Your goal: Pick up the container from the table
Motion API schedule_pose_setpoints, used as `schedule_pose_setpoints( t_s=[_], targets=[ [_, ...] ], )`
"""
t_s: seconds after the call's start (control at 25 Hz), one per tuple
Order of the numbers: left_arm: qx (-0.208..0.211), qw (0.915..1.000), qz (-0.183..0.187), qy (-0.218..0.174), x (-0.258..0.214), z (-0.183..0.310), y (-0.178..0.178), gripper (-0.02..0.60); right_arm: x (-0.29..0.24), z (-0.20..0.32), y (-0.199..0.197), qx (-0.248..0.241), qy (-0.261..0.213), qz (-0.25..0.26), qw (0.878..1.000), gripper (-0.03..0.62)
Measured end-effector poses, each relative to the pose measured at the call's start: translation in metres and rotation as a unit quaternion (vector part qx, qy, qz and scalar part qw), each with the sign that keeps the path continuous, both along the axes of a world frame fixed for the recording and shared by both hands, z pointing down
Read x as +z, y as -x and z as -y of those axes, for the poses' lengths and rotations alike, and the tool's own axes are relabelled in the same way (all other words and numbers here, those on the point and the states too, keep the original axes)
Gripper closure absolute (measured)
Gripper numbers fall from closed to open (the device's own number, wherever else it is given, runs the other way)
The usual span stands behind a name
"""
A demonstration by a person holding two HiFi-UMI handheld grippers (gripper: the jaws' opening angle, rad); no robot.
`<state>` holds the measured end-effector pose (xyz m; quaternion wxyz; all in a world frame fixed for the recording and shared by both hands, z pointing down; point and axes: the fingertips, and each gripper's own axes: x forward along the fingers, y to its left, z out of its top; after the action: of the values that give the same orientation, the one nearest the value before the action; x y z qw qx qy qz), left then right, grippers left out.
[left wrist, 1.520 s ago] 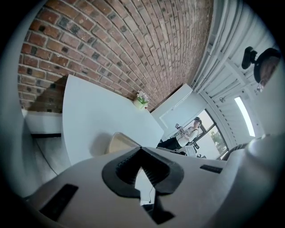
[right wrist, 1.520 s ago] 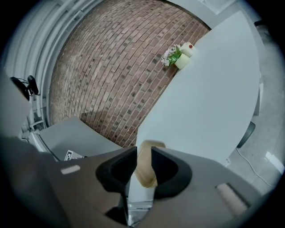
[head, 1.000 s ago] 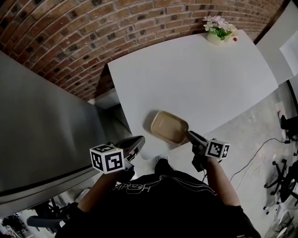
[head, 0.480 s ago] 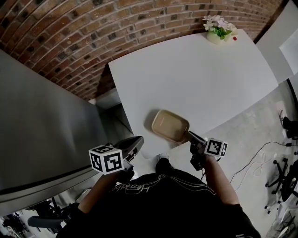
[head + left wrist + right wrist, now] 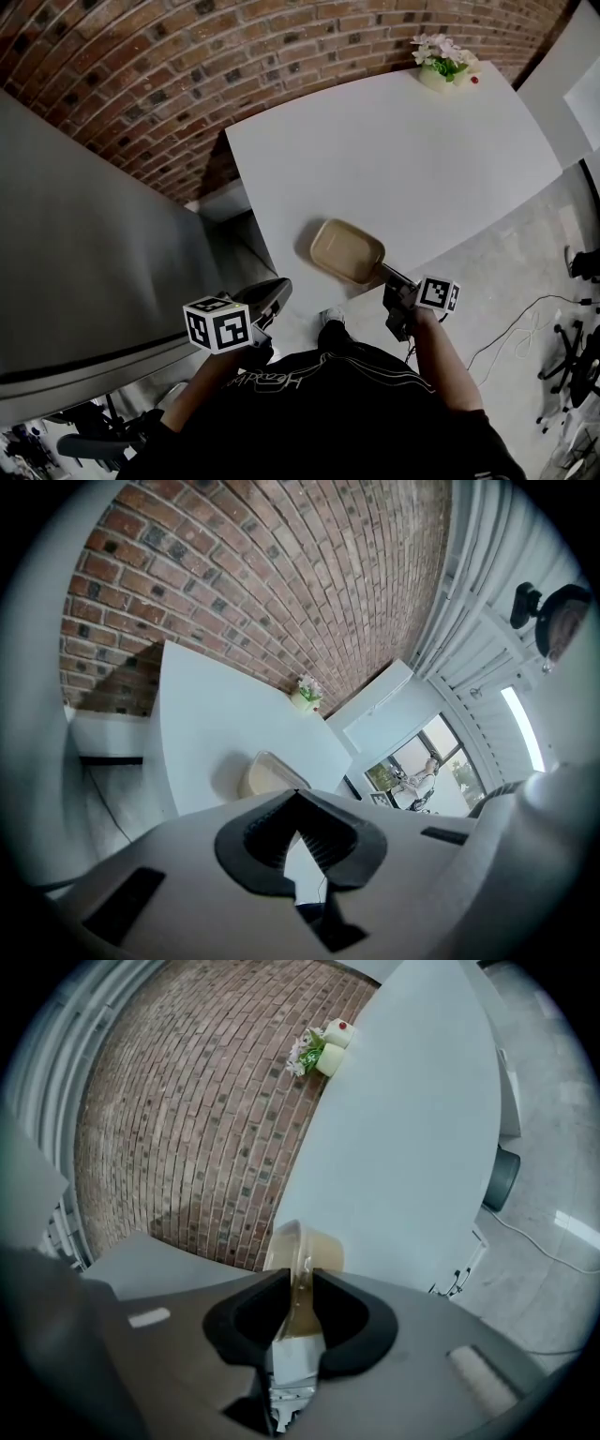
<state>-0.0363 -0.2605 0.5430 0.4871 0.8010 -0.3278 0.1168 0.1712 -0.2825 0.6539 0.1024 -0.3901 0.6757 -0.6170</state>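
Observation:
A shallow tan container (image 5: 347, 251) sits near the front edge of the white table (image 5: 403, 150). My right gripper (image 5: 383, 271) is at its near right corner. In the right gripper view the container's rim (image 5: 302, 1258) stands between the two jaws, which are closing on it, with a thin gap still showing beside the pads. My left gripper (image 5: 279, 285) hangs off the table's front left, apart from the container (image 5: 267, 775). Its jaws meet at the tips with nothing between them.
A pot of white flowers (image 5: 441, 59) stands at the table's far right corner. A brick wall runs behind the table. A grey metal surface (image 5: 84, 262) fills the left side. A cable (image 5: 511, 323) and chair bases lie on the floor at right.
The right gripper has rolled a little and its jaws have narrowed around the container's rim. The left gripper has stayed where it was.

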Motion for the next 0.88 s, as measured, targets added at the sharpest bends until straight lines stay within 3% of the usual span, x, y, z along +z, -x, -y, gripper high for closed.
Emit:
schedule_pose_setpoints(
  t_s=[0.6, 0.88],
  targets=[
    [-0.011, 0.9999, 0.002, -0.011, -0.011, -0.017, 0.024, 0.578, -0.015, -0.003, 0.011, 0.013, -0.017, -0.009, 1.0, 0.546],
    [-0.014, 0.9996, -0.001, -0.026, -0.024, -0.032, 0.036, 0.578, -0.05, -0.012, 0.017, 0.011, -0.073, -0.012, 0.997, 0.546]
  ],
)
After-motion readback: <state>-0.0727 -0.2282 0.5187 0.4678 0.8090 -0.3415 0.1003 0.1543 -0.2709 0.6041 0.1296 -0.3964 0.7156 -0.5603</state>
